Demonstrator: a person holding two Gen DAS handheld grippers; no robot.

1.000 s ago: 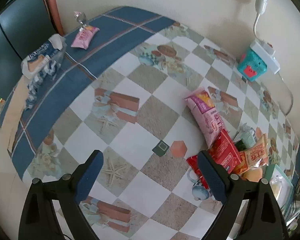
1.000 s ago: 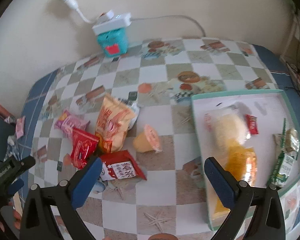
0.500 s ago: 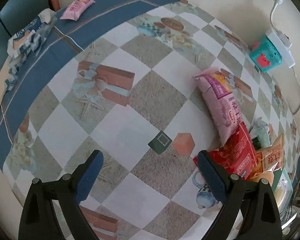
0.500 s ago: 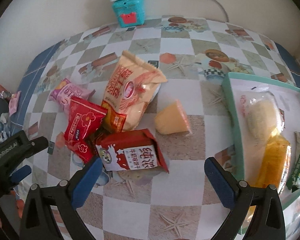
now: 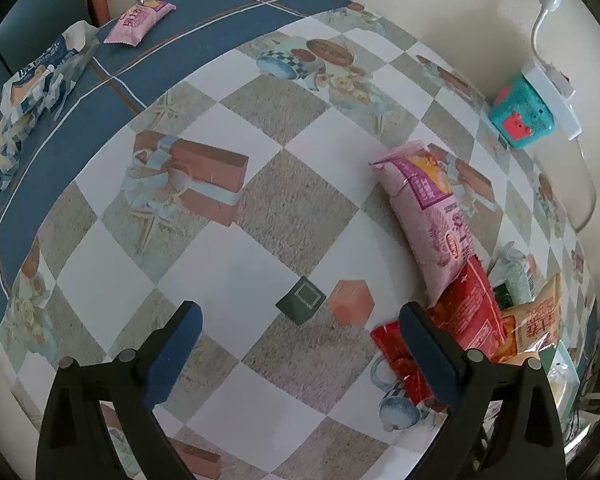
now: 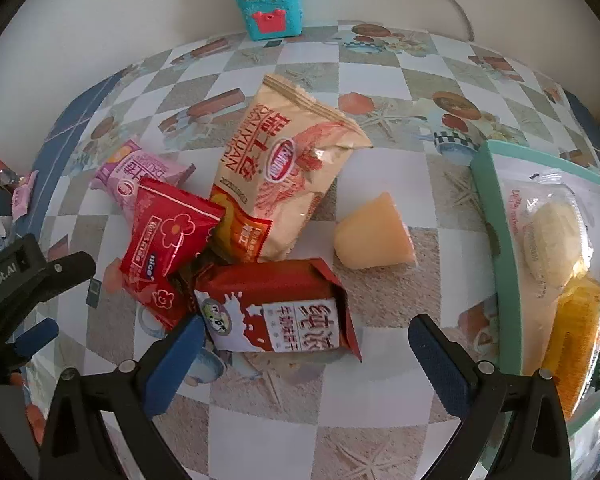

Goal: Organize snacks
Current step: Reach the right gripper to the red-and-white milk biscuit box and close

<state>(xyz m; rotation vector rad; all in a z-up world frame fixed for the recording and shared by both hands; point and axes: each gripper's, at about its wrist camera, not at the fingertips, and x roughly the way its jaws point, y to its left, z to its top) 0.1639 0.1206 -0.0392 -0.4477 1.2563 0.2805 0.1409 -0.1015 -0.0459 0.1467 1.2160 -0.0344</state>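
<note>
Snacks piled mid-table: milk carton [image 6: 284,312] nearest, red packet [image 6: 168,240] and pink bag [image 6: 136,176] to its left, tan chip bag [image 6: 284,168] behind, jelly cup [image 6: 374,232] beside. Green tray [image 6: 500,248] at right holds wrapped snacks. Right gripper [image 6: 302,334] fingers spread wide, hovering over carton, empty. Left gripper [image 5: 298,318] spread, empty, over checkered tablecloth [image 5: 220,240] beside the pile.

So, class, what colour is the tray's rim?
Teal tray, clearest in the right wrist view.

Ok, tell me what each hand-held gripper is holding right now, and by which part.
Nothing is held. The left hand-held gripper is open over bare tablecloth, and the right hand-held gripper is open around the red milk carton, not gripping it.
</note>
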